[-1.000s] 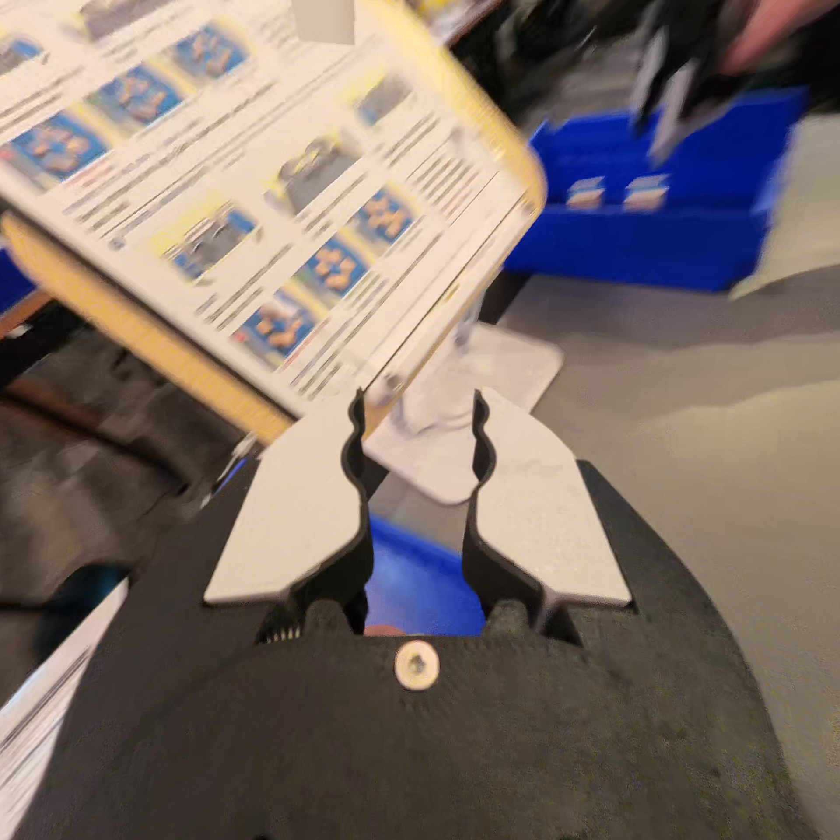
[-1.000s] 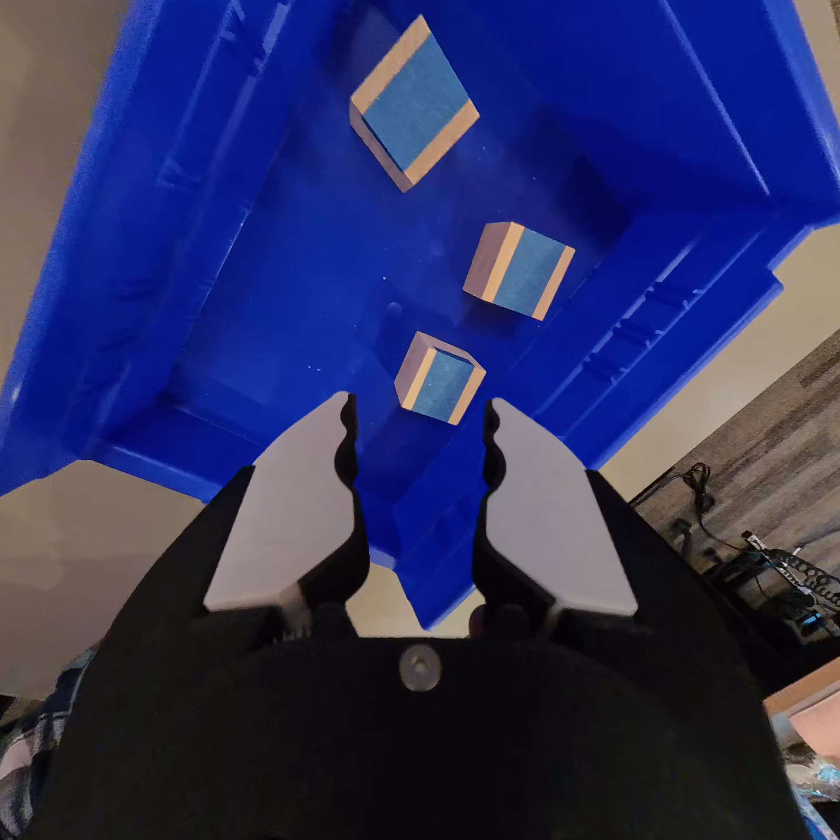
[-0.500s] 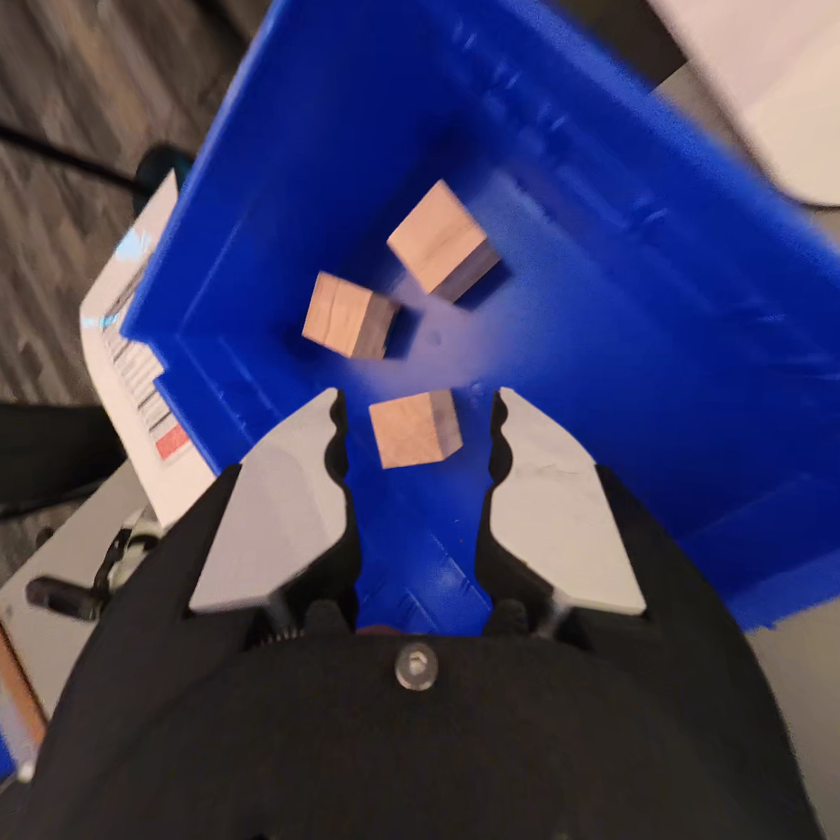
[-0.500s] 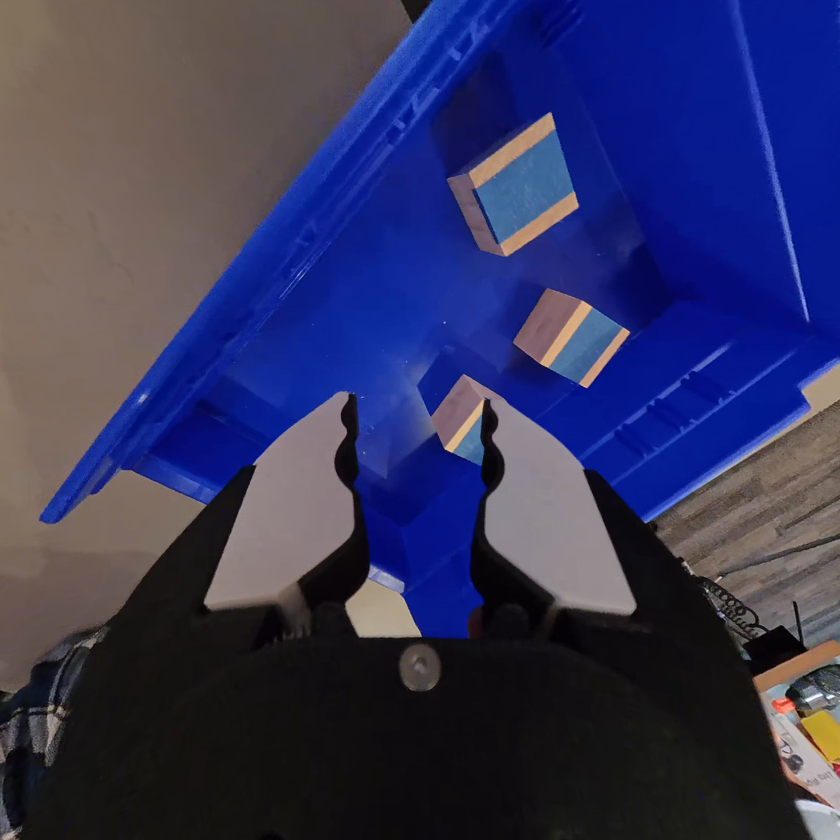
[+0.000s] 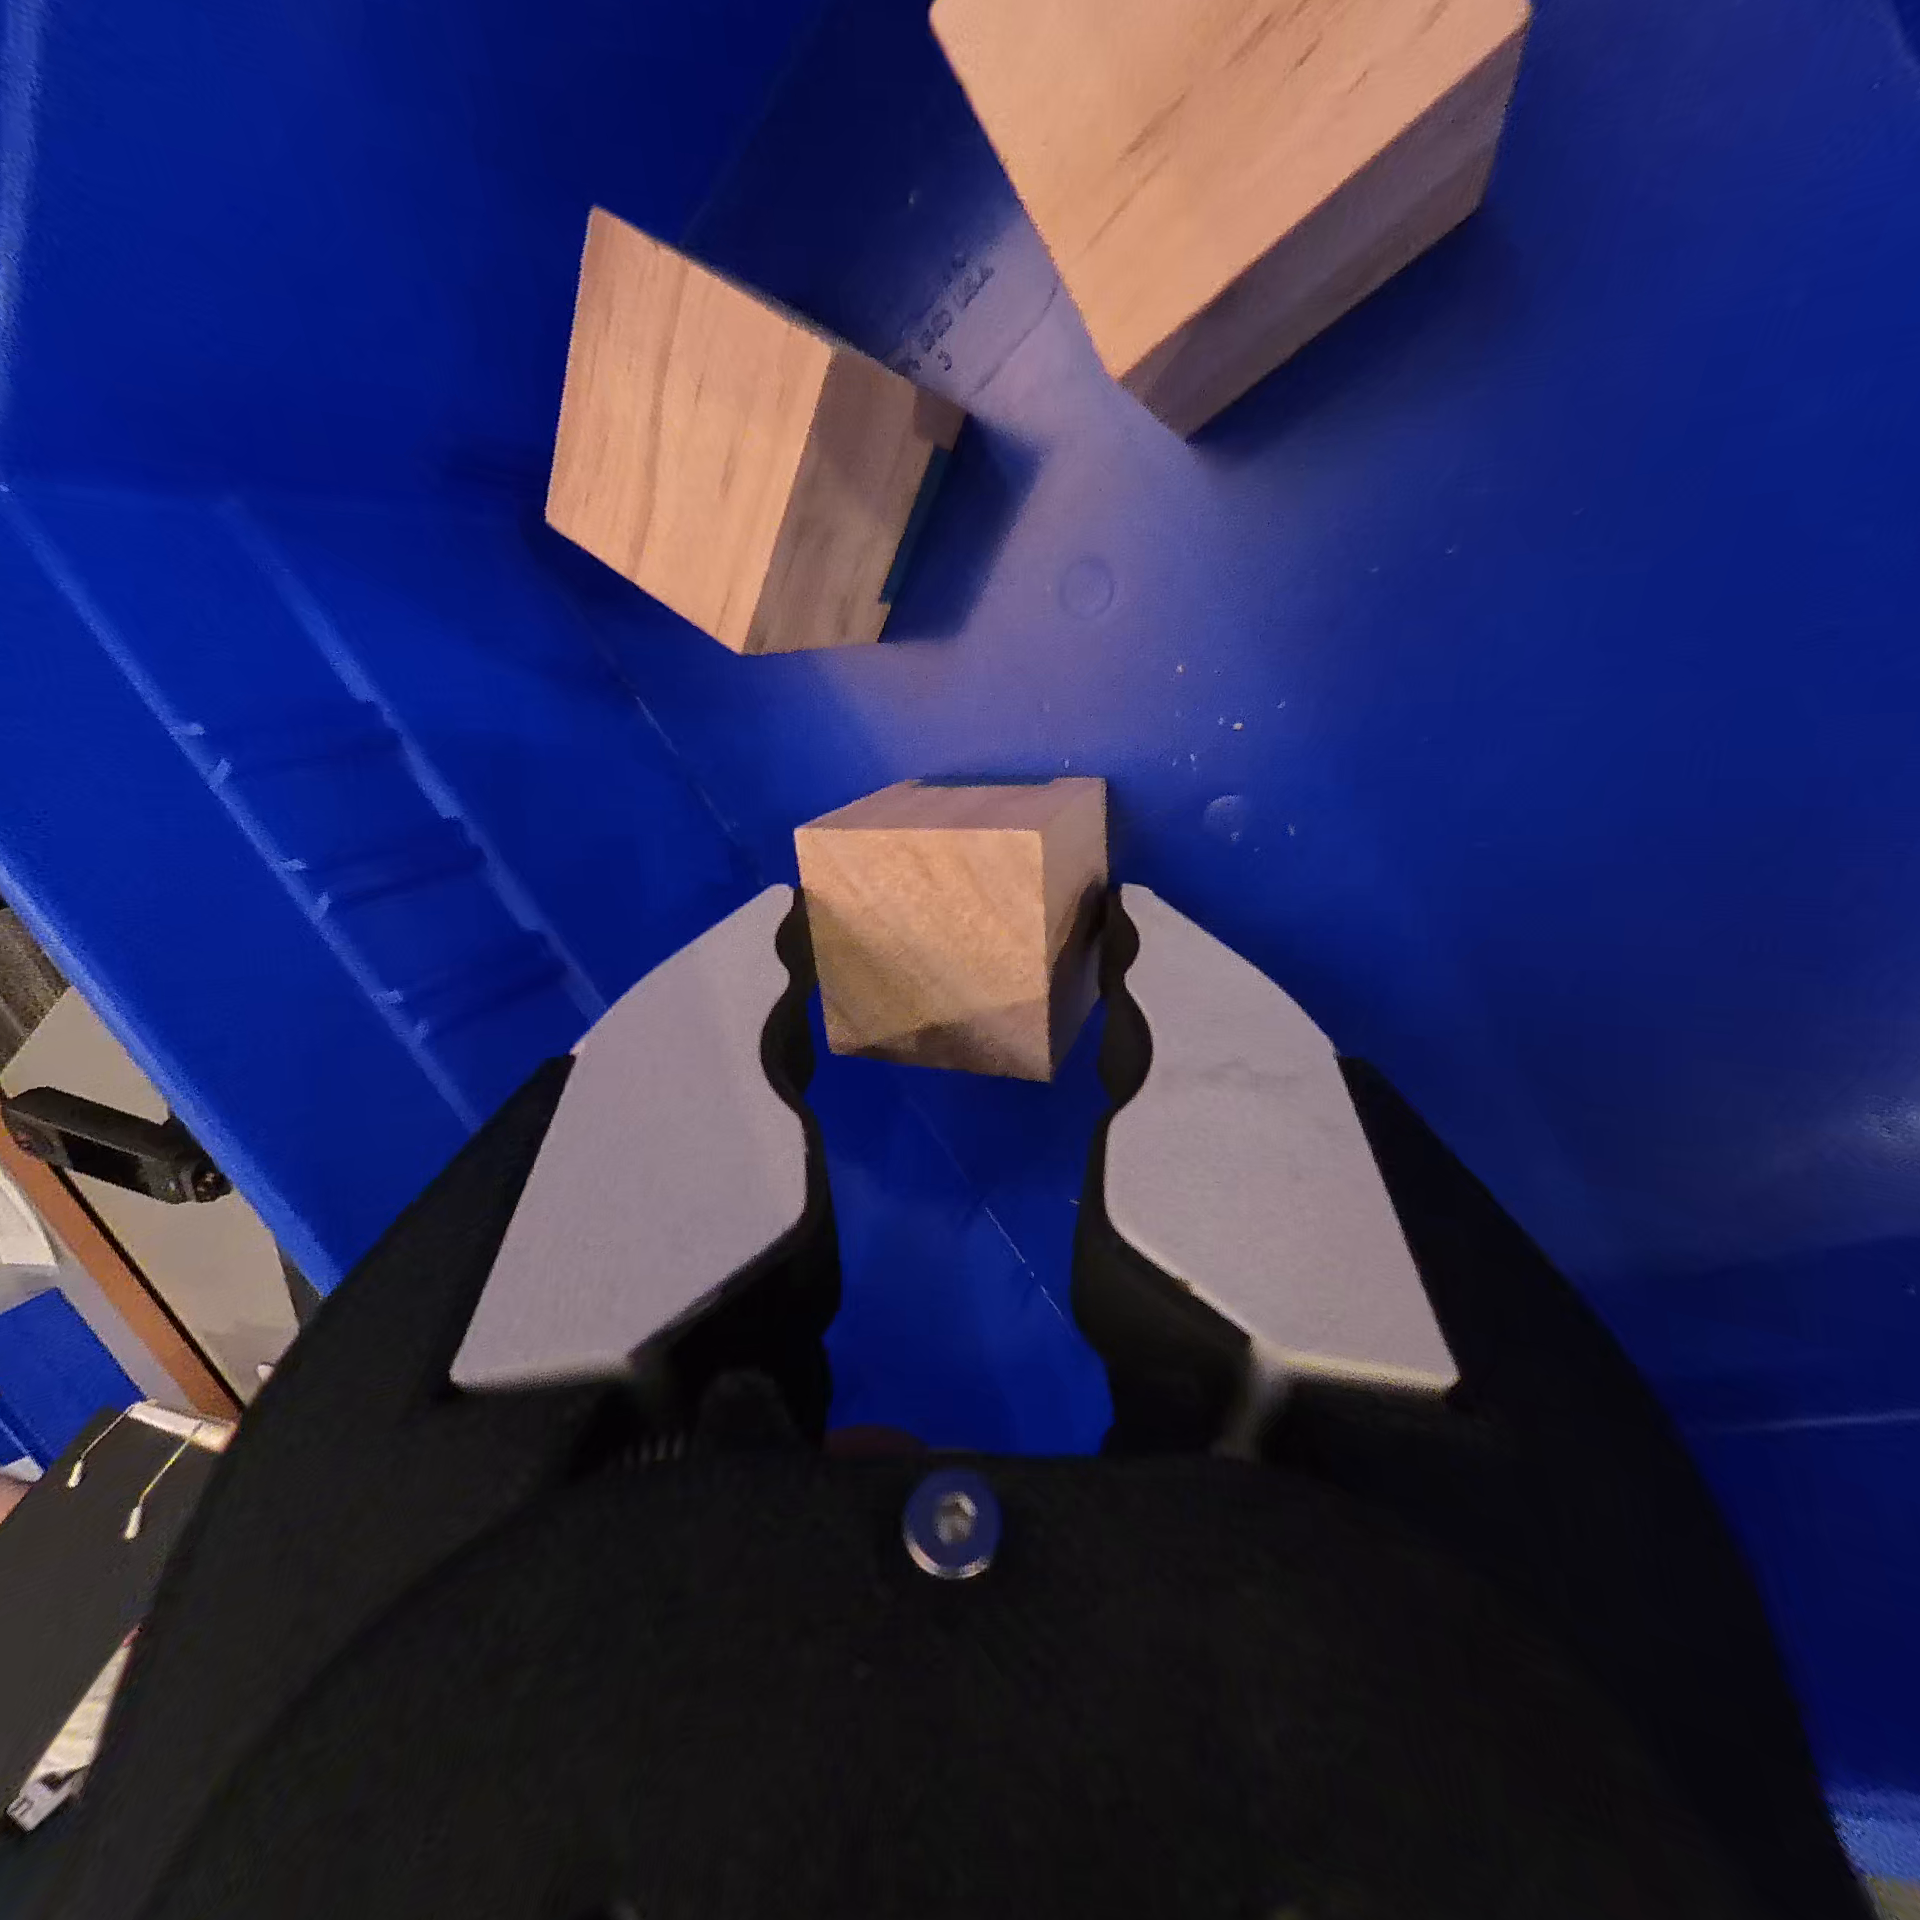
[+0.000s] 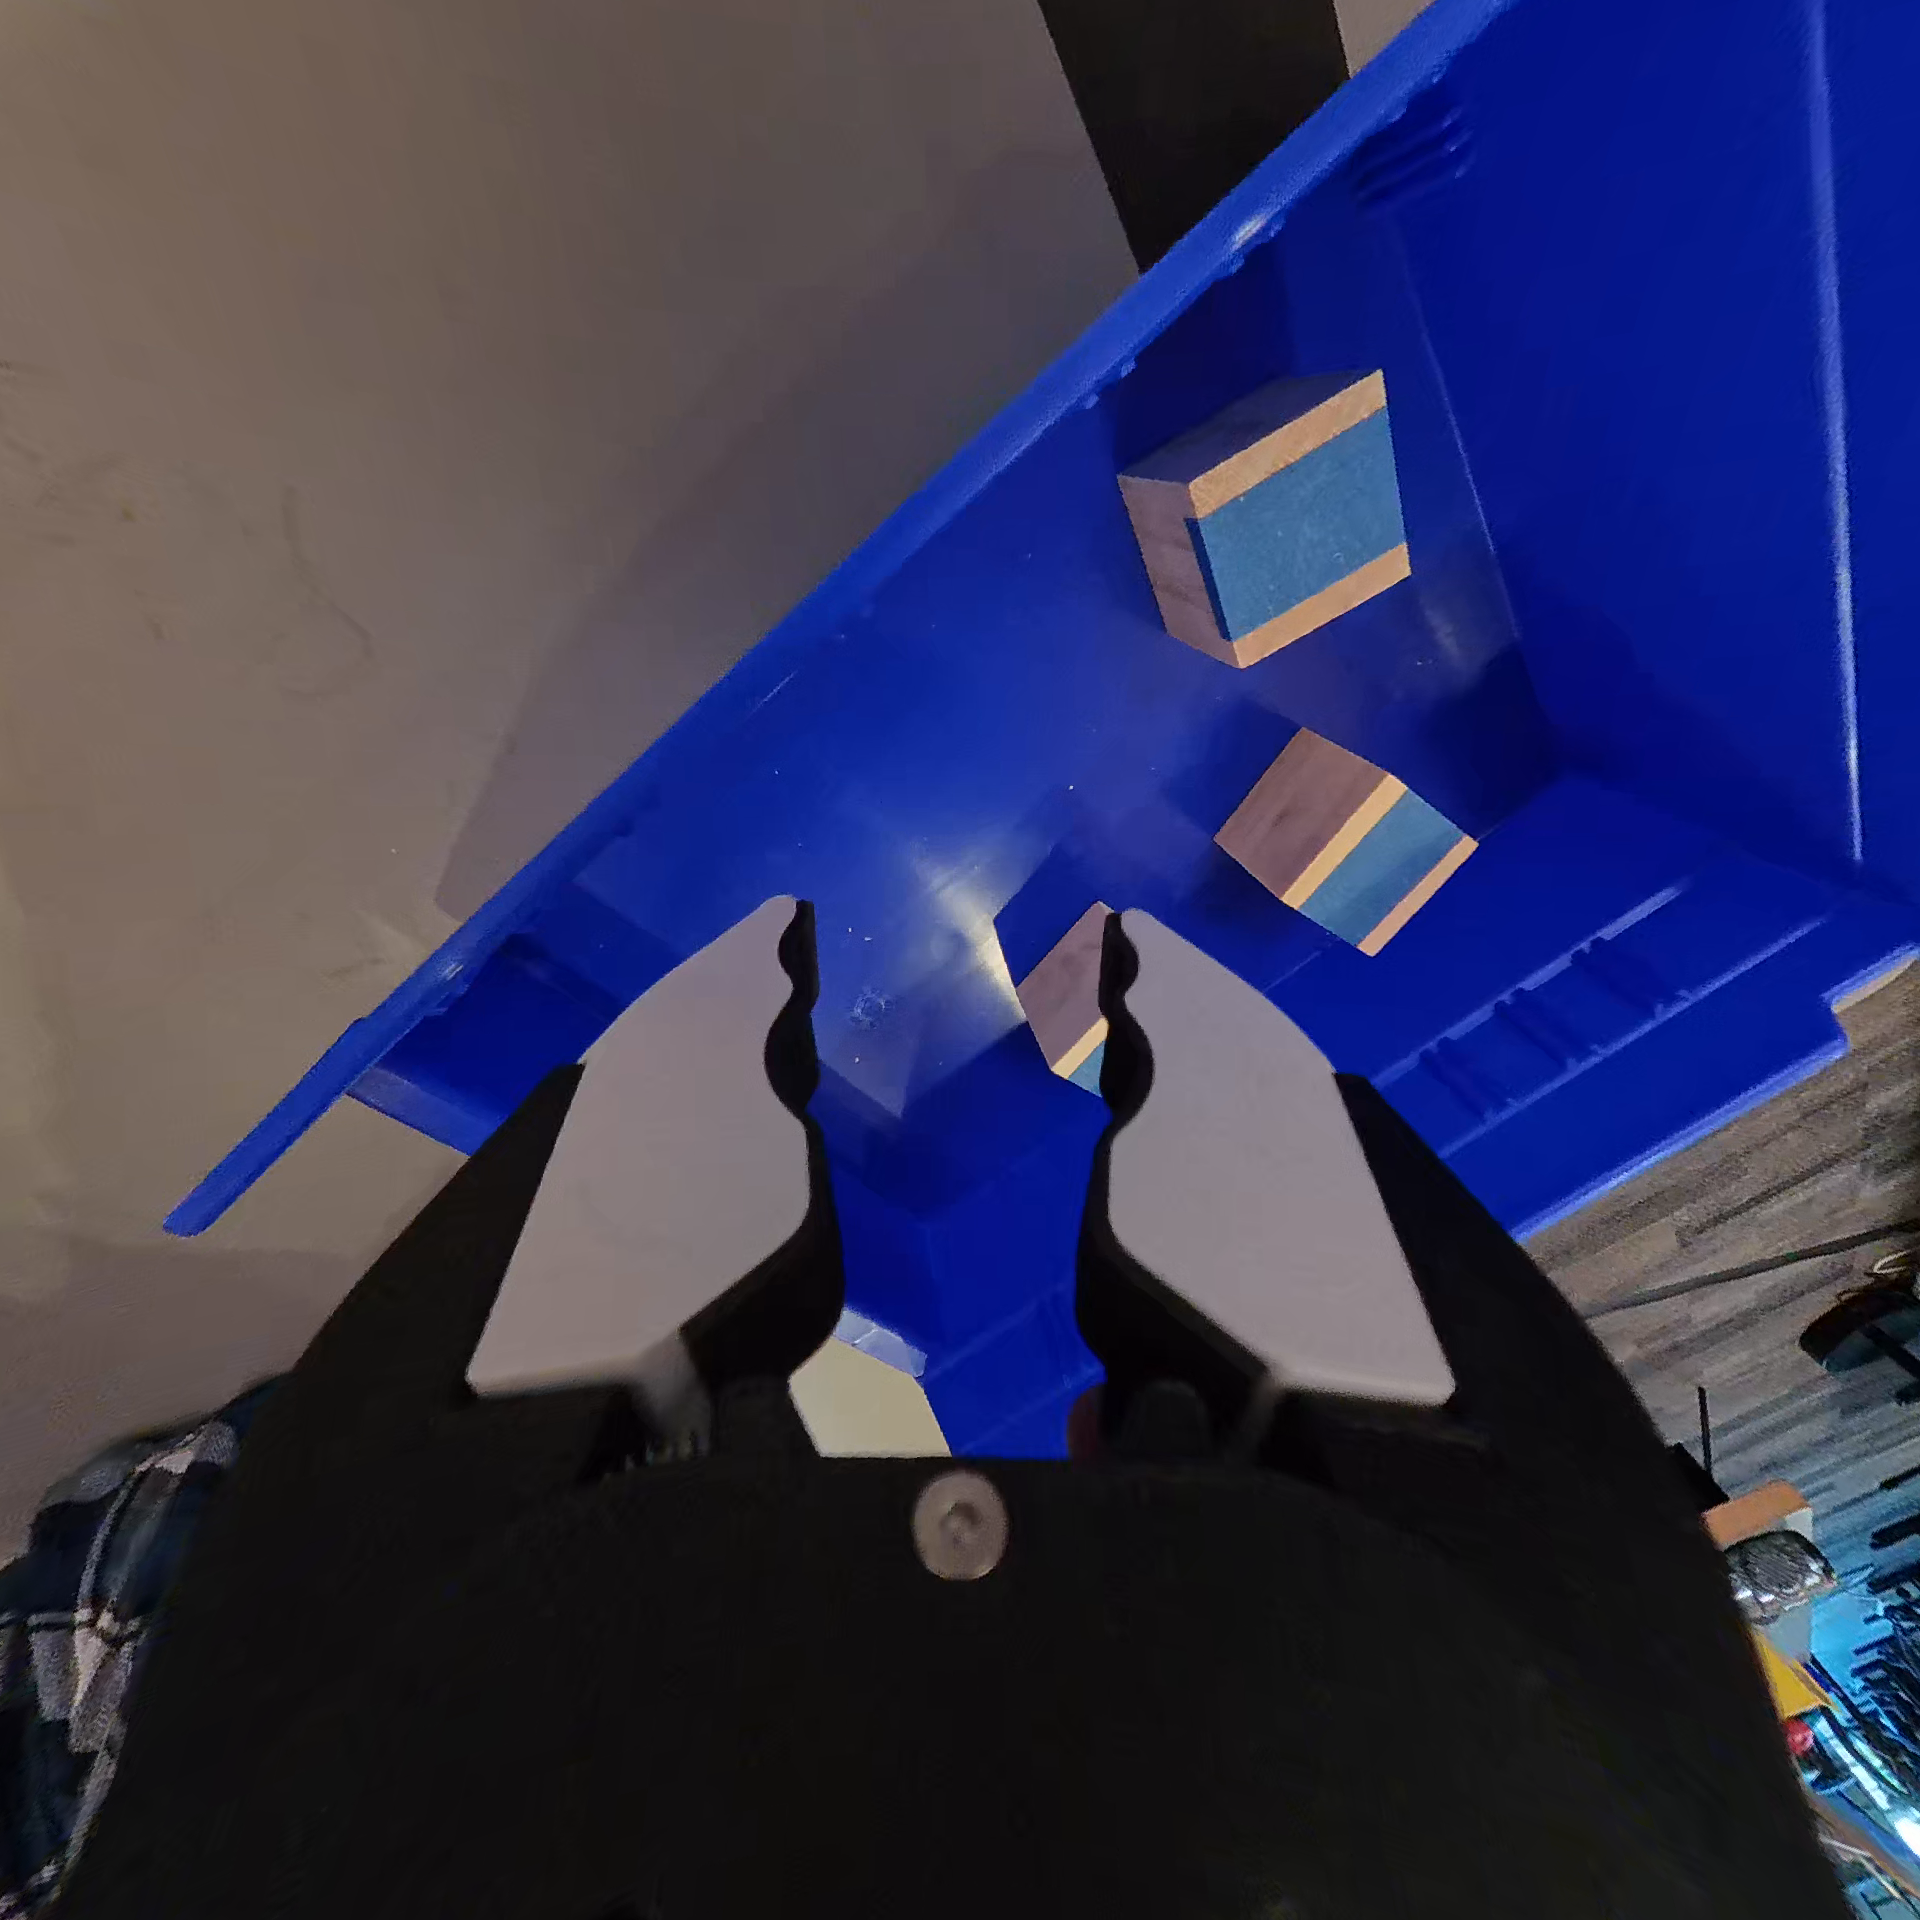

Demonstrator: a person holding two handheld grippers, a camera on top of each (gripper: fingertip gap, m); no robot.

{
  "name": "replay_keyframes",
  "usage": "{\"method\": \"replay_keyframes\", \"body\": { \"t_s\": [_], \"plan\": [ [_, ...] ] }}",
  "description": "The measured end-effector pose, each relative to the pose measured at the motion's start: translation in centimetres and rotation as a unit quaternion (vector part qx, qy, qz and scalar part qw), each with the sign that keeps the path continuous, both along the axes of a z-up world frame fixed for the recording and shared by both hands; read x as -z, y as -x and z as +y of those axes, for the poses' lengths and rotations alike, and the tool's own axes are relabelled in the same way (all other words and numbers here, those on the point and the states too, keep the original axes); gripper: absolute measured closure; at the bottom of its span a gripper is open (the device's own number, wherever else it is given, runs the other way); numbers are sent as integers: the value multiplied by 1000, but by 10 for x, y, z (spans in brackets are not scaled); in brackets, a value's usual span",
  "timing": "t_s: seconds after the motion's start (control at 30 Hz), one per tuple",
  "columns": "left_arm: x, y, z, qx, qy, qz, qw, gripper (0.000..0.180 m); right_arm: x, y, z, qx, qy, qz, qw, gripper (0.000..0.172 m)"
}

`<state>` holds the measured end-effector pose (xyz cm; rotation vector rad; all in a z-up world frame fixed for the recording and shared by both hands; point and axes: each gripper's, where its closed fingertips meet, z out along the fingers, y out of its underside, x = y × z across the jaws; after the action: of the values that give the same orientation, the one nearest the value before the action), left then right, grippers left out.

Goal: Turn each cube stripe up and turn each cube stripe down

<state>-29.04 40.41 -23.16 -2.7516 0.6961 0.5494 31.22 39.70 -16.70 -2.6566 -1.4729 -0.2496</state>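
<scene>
In the left wrist view a blue bin [image 5: 1507, 831] holds three wooden cubes with plain faces showing. My left gripper [image 5: 951, 914] is down in the bin, with both pads against the sides of the nearest cube [image 5: 935, 956]. Two more cubes [image 5: 717, 436] [image 5: 1236, 177] lie beyond; a sliver of blue stripe shows under the middle one. In the right wrist view my right gripper [image 6: 956, 925] is open and empty over a second blue bin [image 6: 883, 790]. Its three cubes lie stripe up [image 6: 1288, 530] [image 6: 1351, 842]. The nearest [image 6: 1060, 987] is partly hidden behind my right finger.
The second bin stands on a beige table [image 6: 416, 416]. Wood-pattern floor with cables [image 6: 1766, 1195] lies to its right. A plaid sleeve [image 6: 94, 1558] shows at the lower left. Dark equipment [image 5: 104, 1153] sits outside the first bin's left wall.
The left gripper swung from a printed sheet to the bin, dropped onto the nearest cube, and its jaws narrowed onto it. The right gripper drifted left; the nearest striped cube slid behind its right finger.
</scene>
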Motion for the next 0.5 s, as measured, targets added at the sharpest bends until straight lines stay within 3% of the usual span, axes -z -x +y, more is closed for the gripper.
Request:
{"method": "replay_keyframes", "body": {
  "t_s": [0.13,0.27,0.4,0.5],
  "plan": [
    [-12,-3,2,5,-22,-20,1000,130,-7,6,1,-9,-15,12,1000,120],
    [-57,-30,6,27,-96,-142,985,131,-29,27,2,-43,-58,53,996,124],
    [-120,-63,-4,68,-165,-255,950,131,-72,76,-4,-118,-140,141,973,127],
    [-171,-112,-24,141,-200,-359,901,132,-113,126,-18,-182,-217,229,931,121]
  ]
}}
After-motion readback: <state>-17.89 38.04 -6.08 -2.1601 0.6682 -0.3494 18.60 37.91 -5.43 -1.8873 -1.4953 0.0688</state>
